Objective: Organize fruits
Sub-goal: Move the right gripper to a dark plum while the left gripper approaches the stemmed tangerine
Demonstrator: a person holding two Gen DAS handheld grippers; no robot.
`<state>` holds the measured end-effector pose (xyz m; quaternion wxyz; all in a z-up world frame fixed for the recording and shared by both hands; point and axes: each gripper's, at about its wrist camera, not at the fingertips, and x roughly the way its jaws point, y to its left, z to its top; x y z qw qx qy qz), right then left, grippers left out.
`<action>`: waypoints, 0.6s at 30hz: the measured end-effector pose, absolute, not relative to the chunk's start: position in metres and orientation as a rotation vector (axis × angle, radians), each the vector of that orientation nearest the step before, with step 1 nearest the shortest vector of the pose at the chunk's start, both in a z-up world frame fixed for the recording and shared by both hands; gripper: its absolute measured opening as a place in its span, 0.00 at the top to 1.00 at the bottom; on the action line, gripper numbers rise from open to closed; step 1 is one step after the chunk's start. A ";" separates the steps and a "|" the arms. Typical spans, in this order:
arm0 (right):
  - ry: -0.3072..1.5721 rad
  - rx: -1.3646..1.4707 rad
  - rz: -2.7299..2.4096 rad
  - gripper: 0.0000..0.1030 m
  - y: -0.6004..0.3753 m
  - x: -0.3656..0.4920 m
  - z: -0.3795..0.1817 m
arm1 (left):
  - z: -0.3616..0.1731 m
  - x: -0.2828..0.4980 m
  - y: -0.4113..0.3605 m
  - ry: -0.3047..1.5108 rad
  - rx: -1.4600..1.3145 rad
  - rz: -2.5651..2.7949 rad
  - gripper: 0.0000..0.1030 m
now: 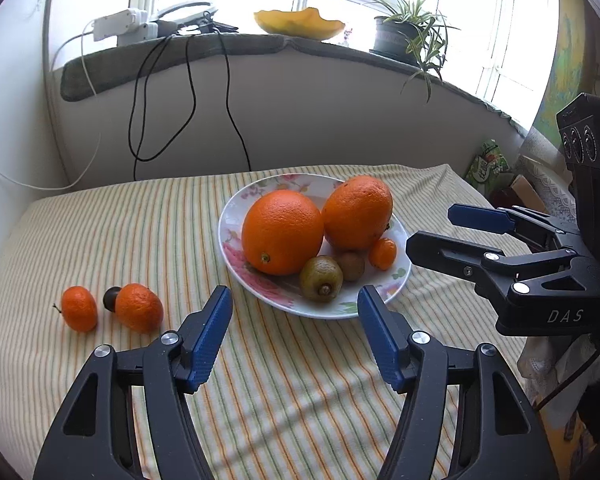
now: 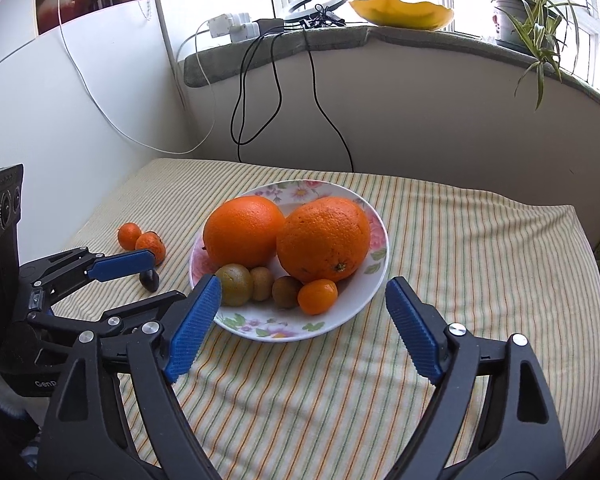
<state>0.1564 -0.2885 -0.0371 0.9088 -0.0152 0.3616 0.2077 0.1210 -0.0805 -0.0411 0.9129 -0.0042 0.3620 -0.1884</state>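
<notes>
A floral plate (image 1: 236, 216) (image 2: 374, 276) on the striped cloth holds two big oranges (image 1: 282, 232) (image 2: 324, 238), small kiwis (image 1: 321, 278) (image 2: 233, 284) and a small mandarin (image 1: 383, 254) (image 2: 317, 296). Two mandarins (image 1: 79, 308) (image 1: 139, 307) (image 2: 129, 235) and a small dark fruit (image 1: 111, 298) (image 2: 149, 280) lie on the cloth left of the plate. My left gripper (image 1: 294, 300) (image 2: 160, 276) is open and empty just before the plate's near rim. My right gripper (image 2: 302, 292) (image 1: 428, 226) is open and empty at the plate's near edge.
The striped cloth (image 1: 280, 380) covers the table. Behind it is a wall with hanging black cables (image 1: 192, 100). The sill holds a power strip (image 1: 120, 26), a yellow bowl (image 1: 300, 22) and a potted plant (image 1: 404, 34). Green packaging (image 1: 486, 164) lies at the right.
</notes>
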 end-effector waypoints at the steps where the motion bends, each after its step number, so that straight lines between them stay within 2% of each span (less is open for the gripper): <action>1: 0.742 -0.035 0.429 0.14 -0.287 0.155 -0.036 | -0.041 0.120 -0.077 0.744 -0.008 -0.381 0.35; 5: 0.729 -0.043 0.442 0.10 -0.281 0.150 -0.031 | -0.043 0.115 -0.055 0.743 -0.010 -0.342 0.34; 18: 0.704 -0.081 0.562 0.09 -0.239 0.135 -0.025 | -0.053 0.108 0.021 0.747 -0.071 -0.209 0.34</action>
